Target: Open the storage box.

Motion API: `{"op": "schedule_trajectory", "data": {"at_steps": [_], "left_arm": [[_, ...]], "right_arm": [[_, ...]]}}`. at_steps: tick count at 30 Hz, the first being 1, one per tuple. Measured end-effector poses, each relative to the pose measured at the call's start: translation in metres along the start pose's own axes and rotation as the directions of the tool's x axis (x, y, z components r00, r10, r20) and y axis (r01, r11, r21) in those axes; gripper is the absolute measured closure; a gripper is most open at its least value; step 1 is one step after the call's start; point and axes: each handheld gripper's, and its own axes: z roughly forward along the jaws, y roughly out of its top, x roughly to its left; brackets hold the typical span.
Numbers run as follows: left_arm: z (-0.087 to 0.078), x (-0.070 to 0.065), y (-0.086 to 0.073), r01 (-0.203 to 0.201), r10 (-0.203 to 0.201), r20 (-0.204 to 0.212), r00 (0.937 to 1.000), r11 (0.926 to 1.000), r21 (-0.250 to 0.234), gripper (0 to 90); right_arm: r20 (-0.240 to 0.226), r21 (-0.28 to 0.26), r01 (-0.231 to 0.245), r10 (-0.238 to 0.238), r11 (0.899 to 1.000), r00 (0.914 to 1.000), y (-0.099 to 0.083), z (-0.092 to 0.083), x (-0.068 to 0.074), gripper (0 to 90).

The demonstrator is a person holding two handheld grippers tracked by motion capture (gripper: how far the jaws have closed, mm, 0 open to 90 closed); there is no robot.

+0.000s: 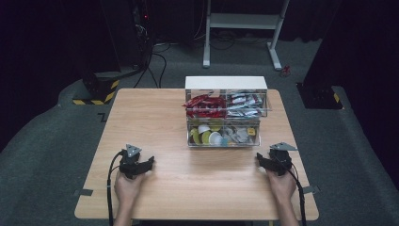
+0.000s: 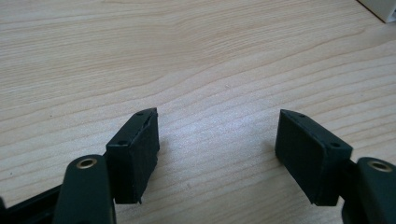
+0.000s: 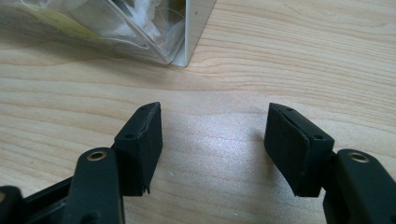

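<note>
High view first: we see a wooden table standing on a grey floor, with dark curtains behind. Toward the far half of the table, a little to the right of its middle, stands a clear box with a white top and two levels. Its upper level has two compartments: red packets on the left and silver packets on the right. Its lower level holds small cups with white and yellow sides, mixed with some other small items that we cannot identify.

We hold one pair of tongs in each hand, both resting low at the near part of the table, well apart from each other. Our left gripper is at the near left, pointing to the right, well apart from the box. Our right gripper is at the near right, pointing to the left, near the front right corner of the box but not touching it.

In the left gripper view, the left gripper has its jaws spread wide, with bare wood between them. In the right gripper view, the right gripper is also released and grasps nothing; the corner of the box is just ahead of it.
</note>
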Motion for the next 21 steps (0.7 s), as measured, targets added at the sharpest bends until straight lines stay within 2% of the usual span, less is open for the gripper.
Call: {"op": "schedule_trajectory", "data": {"at_steps": [13,21], "left_arm": [[-0.0001,-0.0001,-0.0001,-0.002,0.002,0.001,1.0,1.0,0.0,30.4],[-0.0001,-0.0001,-0.0001,-0.001,0.001,0.002,1.0,1.0,0.001,30.3]], "right_arm": [[-0.001,0.001,0.007,-0.007,1.0,1.0,-0.0004,-0.0003,0.0,34.9],[0.012,0.002,-0.01,0.01,1.0,0.9999,-0.0012,-0.0011,0.0007,34.9]]}}
